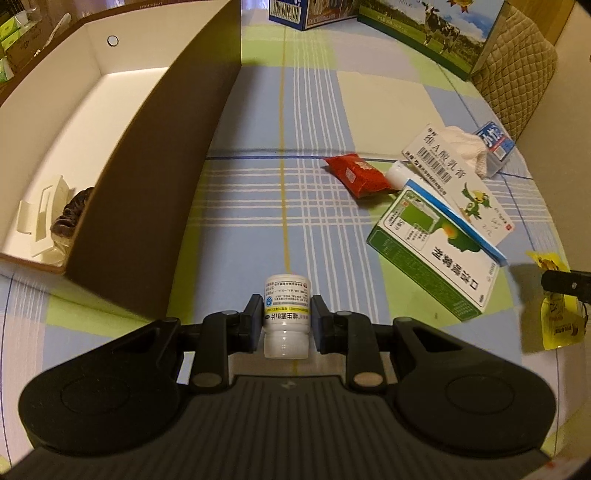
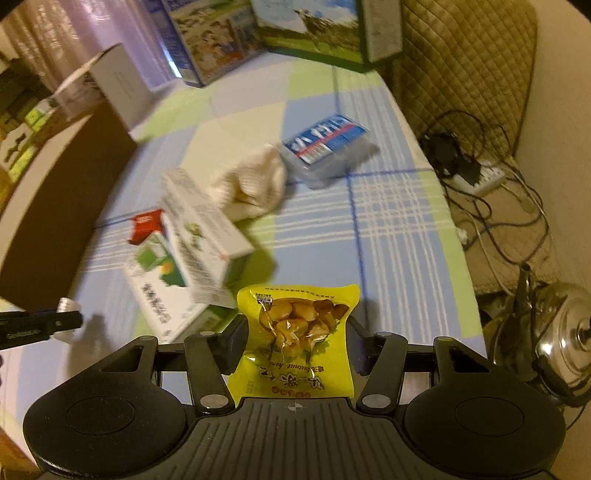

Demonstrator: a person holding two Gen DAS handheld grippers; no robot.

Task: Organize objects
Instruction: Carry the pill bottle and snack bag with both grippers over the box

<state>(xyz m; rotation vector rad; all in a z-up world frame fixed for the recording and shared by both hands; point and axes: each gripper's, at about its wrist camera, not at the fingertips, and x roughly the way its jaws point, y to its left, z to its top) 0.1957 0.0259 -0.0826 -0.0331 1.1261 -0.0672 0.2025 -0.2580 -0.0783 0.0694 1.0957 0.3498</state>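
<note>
My left gripper (image 1: 286, 319) is shut on a small white pill bottle (image 1: 286, 317), held above the checked tablecloth, just right of the brown storage box (image 1: 155, 177). My right gripper (image 2: 295, 339) is shut on a yellow snack packet (image 2: 297, 339), also seen at the right edge of the left wrist view (image 1: 554, 317). On the cloth lie a green-and-white medicine box (image 1: 436, 254), a white carton with a bird drawing (image 1: 458, 184), a red packet (image 1: 356, 173), a white tube (image 1: 400, 173), a cream cloth (image 2: 251, 184) and a blue pack (image 2: 325, 142).
The storage box holds a dark ruffled item (image 1: 72, 216) and white plastic pieces (image 1: 44, 218). Milk cartons (image 1: 428, 29) stand at the table's far edge. A quilted chair (image 2: 461, 74), cables with a power strip (image 2: 487, 177) and a metal kettle (image 2: 561, 332) lie beyond the table's right edge.
</note>
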